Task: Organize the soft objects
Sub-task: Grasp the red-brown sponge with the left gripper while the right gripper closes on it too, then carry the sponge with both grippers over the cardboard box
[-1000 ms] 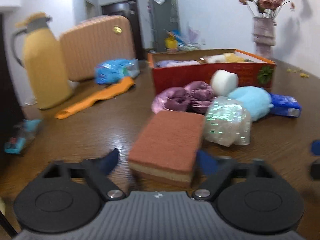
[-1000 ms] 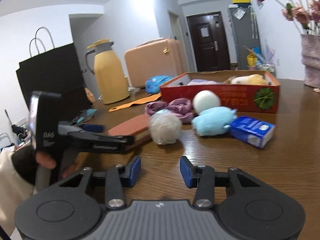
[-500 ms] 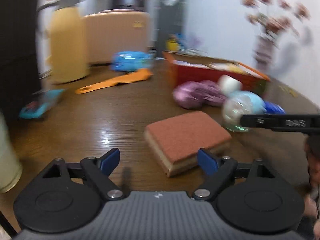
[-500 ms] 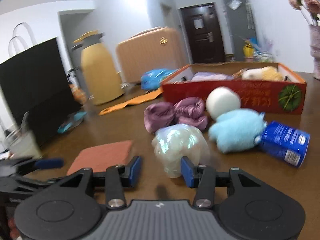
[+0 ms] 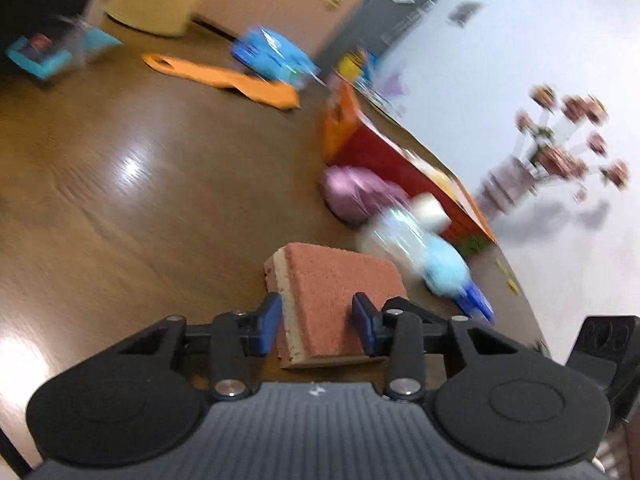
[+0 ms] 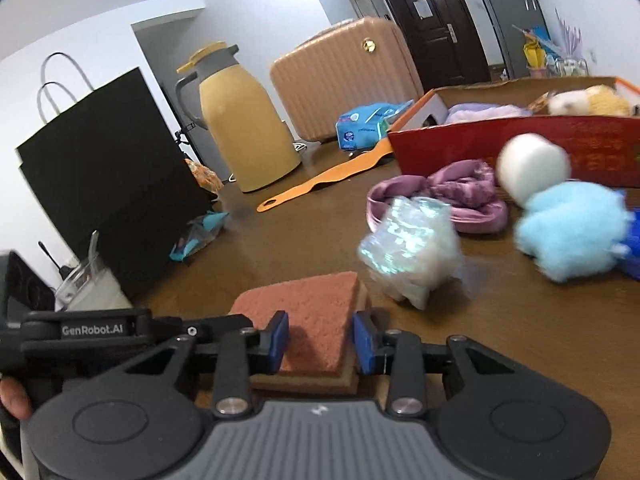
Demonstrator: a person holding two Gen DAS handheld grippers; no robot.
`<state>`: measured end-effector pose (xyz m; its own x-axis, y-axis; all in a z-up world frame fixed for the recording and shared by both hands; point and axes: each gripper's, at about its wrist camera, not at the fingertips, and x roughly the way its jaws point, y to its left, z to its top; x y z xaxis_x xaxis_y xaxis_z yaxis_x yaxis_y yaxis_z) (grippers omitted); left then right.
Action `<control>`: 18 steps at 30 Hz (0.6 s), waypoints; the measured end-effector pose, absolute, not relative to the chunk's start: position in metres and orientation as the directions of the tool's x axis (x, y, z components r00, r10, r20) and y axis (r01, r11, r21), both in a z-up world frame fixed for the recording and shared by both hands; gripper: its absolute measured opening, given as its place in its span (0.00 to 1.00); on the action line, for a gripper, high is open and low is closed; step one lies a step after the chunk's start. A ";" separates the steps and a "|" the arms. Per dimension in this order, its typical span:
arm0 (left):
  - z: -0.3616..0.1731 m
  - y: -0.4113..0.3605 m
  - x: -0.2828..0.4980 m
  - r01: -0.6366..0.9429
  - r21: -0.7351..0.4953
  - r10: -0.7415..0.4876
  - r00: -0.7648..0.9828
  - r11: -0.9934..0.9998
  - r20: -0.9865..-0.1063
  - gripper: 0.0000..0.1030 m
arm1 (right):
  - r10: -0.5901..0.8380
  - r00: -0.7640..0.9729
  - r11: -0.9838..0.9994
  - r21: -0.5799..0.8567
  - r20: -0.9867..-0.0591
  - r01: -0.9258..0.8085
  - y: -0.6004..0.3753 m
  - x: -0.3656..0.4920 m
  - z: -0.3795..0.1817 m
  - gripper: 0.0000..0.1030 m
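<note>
Sponge [image 5: 332,300] flat on the brown table [image 5: 120,208], nearest me of the soft things. My left gripper [image 5: 318,326] is closing on it, one pad on its layered edge, the other on the rust-red top. My right gripper [image 6: 320,338] is closing across a corner of it [image 6: 312,312]; contact unclear. Iridescent puff [image 6: 408,256] just beyond the sponge; red box [image 6: 520,152] farther behind.
</note>
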<state>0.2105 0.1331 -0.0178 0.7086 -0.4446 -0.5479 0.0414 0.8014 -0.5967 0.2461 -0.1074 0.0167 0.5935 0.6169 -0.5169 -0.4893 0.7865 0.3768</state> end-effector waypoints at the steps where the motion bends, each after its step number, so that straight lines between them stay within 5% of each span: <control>1: -0.019 0.125 0.204 0.068 -0.604 -0.477 0.687 0.794 -0.549 0.38 | 0.605 0.599 0.795 0.367 -0.524 -0.482 -0.120 0.233 0.018 0.34; 9: -0.018 0.044 0.197 0.272 -0.621 -0.655 0.518 0.735 -0.549 0.39 | 0.480 0.703 0.865 0.414 -0.525 -0.282 -0.216 0.156 0.019 0.35; 18: -0.015 0.031 0.204 0.273 -0.617 -0.655 0.510 0.738 -0.558 0.40 | 0.463 0.747 0.847 0.486 -0.478 -0.214 -0.247 0.157 0.011 0.35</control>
